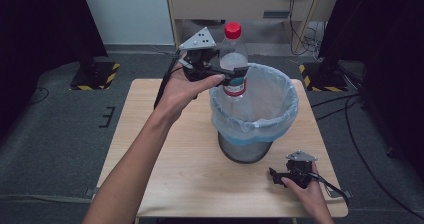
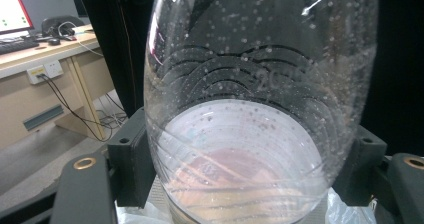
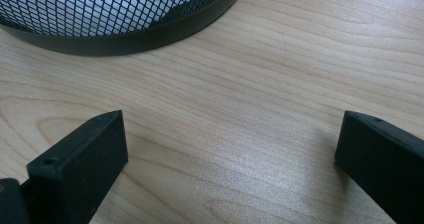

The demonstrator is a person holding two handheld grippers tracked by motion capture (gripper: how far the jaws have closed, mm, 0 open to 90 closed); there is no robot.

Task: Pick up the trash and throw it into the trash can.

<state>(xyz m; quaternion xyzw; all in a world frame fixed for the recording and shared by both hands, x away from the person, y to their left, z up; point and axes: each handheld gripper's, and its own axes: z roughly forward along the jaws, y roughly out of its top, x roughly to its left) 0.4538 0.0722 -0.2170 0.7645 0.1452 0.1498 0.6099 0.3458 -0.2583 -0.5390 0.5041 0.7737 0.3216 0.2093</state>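
High view first: the left gripper [image 1: 231, 70] is clenched round the middle of a clear plastic bottle [image 1: 234, 59], holding it up over the back rim of the bin [image 1: 252, 151]. The bottle stands upright — long axis vertical, red cap [image 1: 232, 30] on top, base down inside the mouth of the white bag liner [image 1: 280, 114]. It has a label with a red band [image 1: 235, 89] low on the body, but the writing is too small to read. The bin is a dark mesh thing sitting about mid-table [image 1: 165, 169]. The right gripper [image 1: 280, 175] rests on the wood near the front right corner, close to the bin's foot, with the person's hand wrapped round it.

Left gripper view: the bottle [image 2: 260, 109] is jammed right up against the camera, both black jaws pressed on its sides. Droplets cover the inside, and wavy ridges are moulded into the plastic. There's some embossed marking that looks like digits, too faint to make out. A pinkish blur of label [image 2: 220, 174] shows through the wall lower down.

Right gripper view: the right gripper [image 3: 230, 154] has its jaws spread wide apart, nothing between them — just bare wood grain [image 3: 240, 104]. The bin's mesh wall and dark base ring [image 3: 125, 39] curve across the top left.
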